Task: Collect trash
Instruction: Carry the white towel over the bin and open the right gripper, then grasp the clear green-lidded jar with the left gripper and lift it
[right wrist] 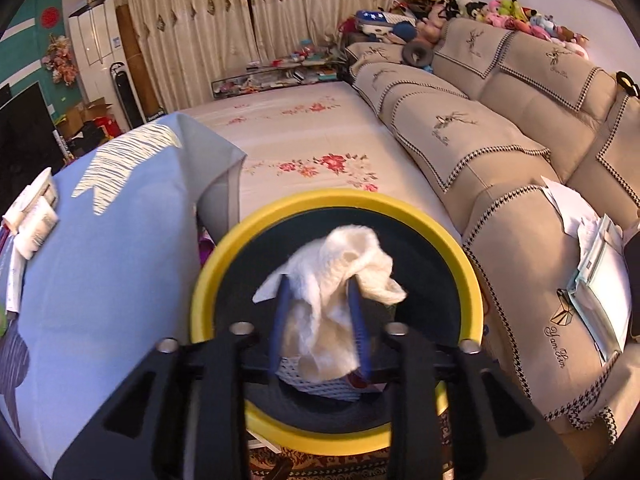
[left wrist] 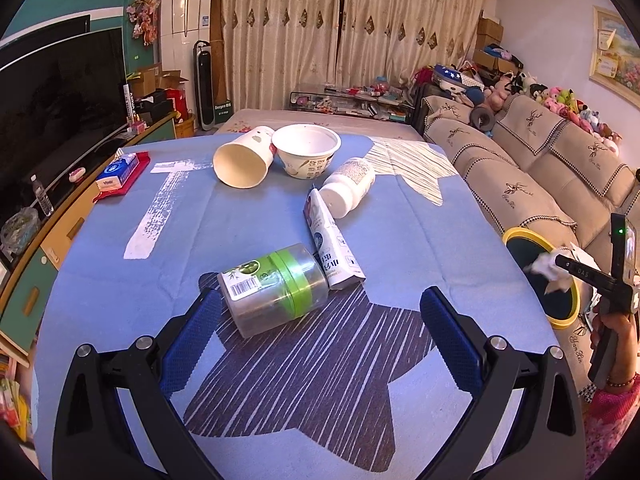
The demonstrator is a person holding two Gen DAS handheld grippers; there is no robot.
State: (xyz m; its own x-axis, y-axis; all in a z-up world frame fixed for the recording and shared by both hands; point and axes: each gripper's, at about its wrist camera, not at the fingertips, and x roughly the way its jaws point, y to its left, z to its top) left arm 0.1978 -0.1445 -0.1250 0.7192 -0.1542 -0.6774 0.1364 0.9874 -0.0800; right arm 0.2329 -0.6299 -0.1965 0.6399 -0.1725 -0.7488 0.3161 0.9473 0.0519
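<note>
Holding both tongs out, you have the right tongs (right wrist: 318, 292) above the mouth of the yellow-rimmed bin (right wrist: 472, 276), which stands beside the table (right wrist: 108, 280). A crumpled white tissue (right wrist: 340, 276) hangs between their blue fingers (right wrist: 356, 312); the jaws are partly apart and whether the pads press on it cannot be told. No earlier view to compare.

Your left tongs (left wrist: 320, 304) stand wide apart over the table's blue cloth, gripping nothing. A clear jar with a green band (left wrist: 276, 288) lies on its side just ahead of the left finger. Beyond it, further from those tongs: a flattened white carton (left wrist: 332, 248), a white bottle (left wrist: 348, 184) on its side, a tipped paper cup (left wrist: 244, 160) and a white bowl (left wrist: 306, 150), upright.
</note>
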